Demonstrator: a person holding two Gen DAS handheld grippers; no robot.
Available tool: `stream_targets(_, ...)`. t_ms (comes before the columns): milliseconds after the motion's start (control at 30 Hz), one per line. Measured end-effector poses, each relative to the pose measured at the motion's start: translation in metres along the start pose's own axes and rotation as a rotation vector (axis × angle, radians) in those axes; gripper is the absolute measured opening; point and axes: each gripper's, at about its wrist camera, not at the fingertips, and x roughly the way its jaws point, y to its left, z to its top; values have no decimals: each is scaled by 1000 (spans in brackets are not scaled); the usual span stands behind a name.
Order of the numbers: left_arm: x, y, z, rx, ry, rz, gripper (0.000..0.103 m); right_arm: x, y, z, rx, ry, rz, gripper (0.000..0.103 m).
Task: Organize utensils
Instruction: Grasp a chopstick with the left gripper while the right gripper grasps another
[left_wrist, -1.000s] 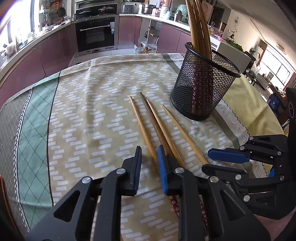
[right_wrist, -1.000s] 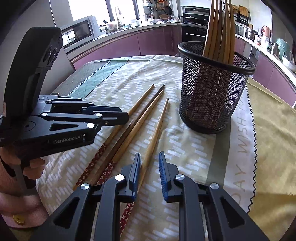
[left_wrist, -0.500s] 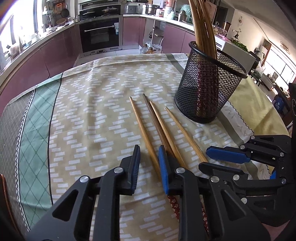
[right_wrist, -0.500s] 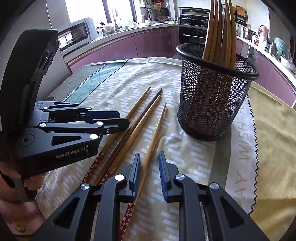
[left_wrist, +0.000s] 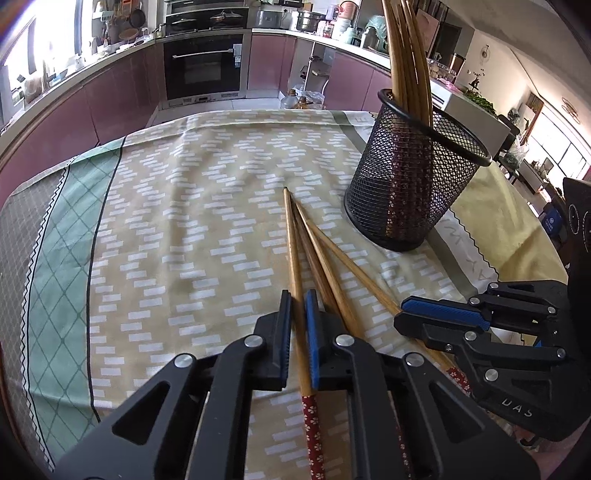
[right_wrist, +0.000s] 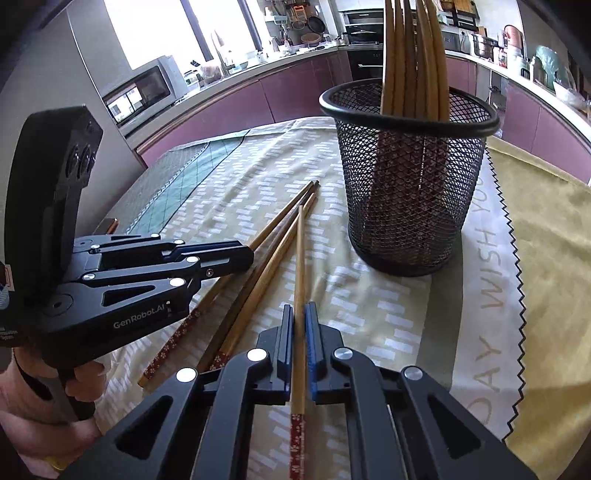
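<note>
Several bamboo chopsticks with red floral ends lie side by side on the tablecloth. My left gripper (left_wrist: 297, 297) is shut on the leftmost chopstick (left_wrist: 293, 258). My right gripper (right_wrist: 299, 310) is shut on the rightmost chopstick (right_wrist: 300, 266). Two more chopsticks (right_wrist: 258, 280) lie between the grippers. A black mesh holder (left_wrist: 410, 184), also in the right wrist view (right_wrist: 410, 192), stands upright just beyond the chopstick tips with several chopsticks (right_wrist: 410, 55) in it. The right gripper also shows in the left wrist view (left_wrist: 443, 317) and the left gripper in the right wrist view (right_wrist: 236, 254).
A patterned beige and green tablecloth (left_wrist: 166, 229) covers the table. A yellow cloth with a zigzag edge (right_wrist: 546, 258) lies to the right of the holder. Kitchen cabinets and an oven (left_wrist: 203, 66) stand beyond the table's far edge.
Both grippers have closed, each on one chopstick. The chopstick tips have drawn together toward the holder.
</note>
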Motion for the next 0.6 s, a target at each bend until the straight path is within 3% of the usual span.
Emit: stream_targets(600,-44,-6,0,3,-77,-43,8,-45,0,-1,-30,-95,54,6)
